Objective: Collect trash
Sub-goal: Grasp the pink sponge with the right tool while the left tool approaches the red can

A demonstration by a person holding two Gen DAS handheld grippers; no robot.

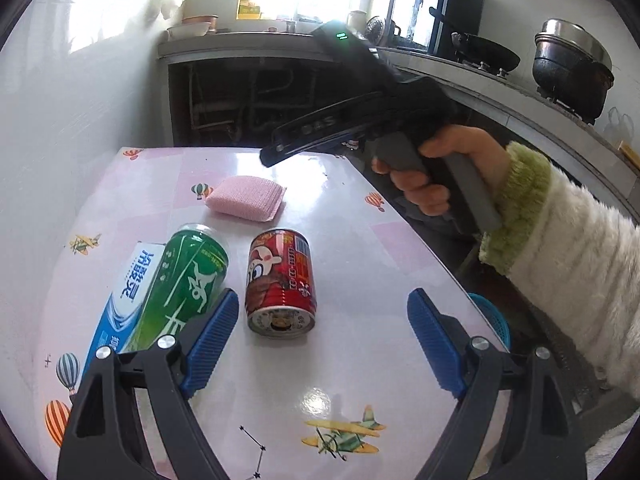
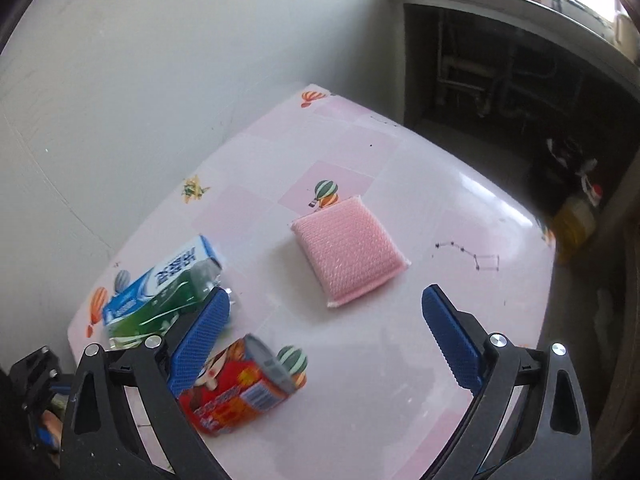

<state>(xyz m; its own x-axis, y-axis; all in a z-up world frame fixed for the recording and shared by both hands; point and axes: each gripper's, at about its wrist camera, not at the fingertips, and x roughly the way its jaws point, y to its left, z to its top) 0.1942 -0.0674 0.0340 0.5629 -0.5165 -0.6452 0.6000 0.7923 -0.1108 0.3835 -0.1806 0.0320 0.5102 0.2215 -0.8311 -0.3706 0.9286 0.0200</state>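
A red can (image 1: pixel 281 282) lies on its side on the pink table (image 1: pixel 340 360), just ahead of my open, empty left gripper (image 1: pixel 322 336). A green can (image 1: pixel 186 284) lies left of it, against the left finger, with a blue-white toothpaste box (image 1: pixel 128 292) beside it. A pink scouring pad (image 1: pixel 246 197) lies farther back. My right gripper (image 2: pixel 326 332) is open and empty above the table; the pad (image 2: pixel 350 248) is ahead of it, the red can (image 2: pixel 236 390) by its left finger, the green can (image 2: pixel 160 316) and box (image 2: pixel 160 276) to the left. The right gripper's body (image 1: pixel 360 120) shows hand-held in the left view.
A white wall (image 1: pixel 80 128) borders the table's left side. A kitchen counter (image 1: pixel 240 46) with bowls, a wok (image 1: pixel 486 54) and a pot (image 1: pixel 572 68) runs behind. A blue basket (image 1: pixel 492 318) sits below the table's right edge. A yellow jug (image 2: pixel 574 226) stands on the floor.
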